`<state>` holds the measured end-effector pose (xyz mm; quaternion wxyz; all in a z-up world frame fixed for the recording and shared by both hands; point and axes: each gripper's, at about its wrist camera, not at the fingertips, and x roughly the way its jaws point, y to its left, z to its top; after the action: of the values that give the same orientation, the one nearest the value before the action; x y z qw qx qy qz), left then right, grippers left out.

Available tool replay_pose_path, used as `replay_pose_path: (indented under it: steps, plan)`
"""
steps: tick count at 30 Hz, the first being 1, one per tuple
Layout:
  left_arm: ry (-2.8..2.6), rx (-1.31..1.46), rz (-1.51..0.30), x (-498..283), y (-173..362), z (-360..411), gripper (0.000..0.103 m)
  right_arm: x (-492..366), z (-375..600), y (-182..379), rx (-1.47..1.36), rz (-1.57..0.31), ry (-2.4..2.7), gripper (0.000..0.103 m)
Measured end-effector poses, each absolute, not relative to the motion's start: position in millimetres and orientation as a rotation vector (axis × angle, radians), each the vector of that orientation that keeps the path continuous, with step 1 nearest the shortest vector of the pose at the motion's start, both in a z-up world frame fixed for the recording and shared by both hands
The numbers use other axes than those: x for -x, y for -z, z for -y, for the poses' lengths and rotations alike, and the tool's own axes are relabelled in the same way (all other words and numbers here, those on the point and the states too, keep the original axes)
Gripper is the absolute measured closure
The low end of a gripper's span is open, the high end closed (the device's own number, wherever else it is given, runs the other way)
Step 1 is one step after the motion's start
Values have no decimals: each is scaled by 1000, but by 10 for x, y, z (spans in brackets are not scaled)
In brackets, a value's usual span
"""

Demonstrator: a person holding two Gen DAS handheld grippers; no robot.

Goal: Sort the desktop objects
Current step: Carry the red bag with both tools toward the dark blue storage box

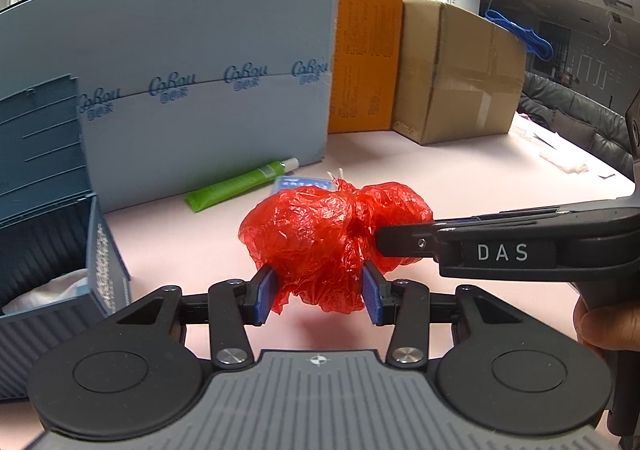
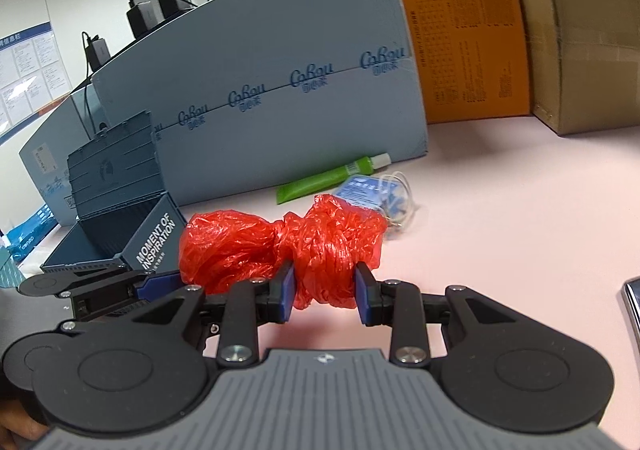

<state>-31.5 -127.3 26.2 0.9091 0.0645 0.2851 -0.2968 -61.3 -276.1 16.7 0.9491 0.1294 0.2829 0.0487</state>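
A crumpled, knotted red plastic bag (image 1: 316, 230) hangs just above the pink table (image 1: 500, 170), casting a shadow below it. Both grippers hold it. My left gripper (image 1: 320, 296) has its blue pads pressed on the bag's lower left lobe. My right gripper (image 1: 384, 246) reaches in from the right and bites the other lobe. In the right wrist view the right gripper (image 2: 326, 292) is shut on the bag (image 2: 332, 242) near its knot, and the left gripper (image 2: 168, 284) comes in from the left behind the bag.
An open blue storage box (image 1: 48, 210) (image 2: 120, 210) stands at the left. A green tube (image 1: 240, 186) and a blue packet (image 2: 360, 190) lie behind the bag. Light blue (image 1: 200, 62), orange (image 1: 368, 62) and brown cartons (image 1: 460, 70) wall the back. A phone (image 2: 634, 310) lies far right.
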Motion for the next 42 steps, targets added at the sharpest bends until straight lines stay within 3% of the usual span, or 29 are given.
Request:
replay_pose_path:
  steps: [42]
  plan:
    - [558,-82,-455,149,-587,734,64,350,2272,-575,-181,-467,-159,69]
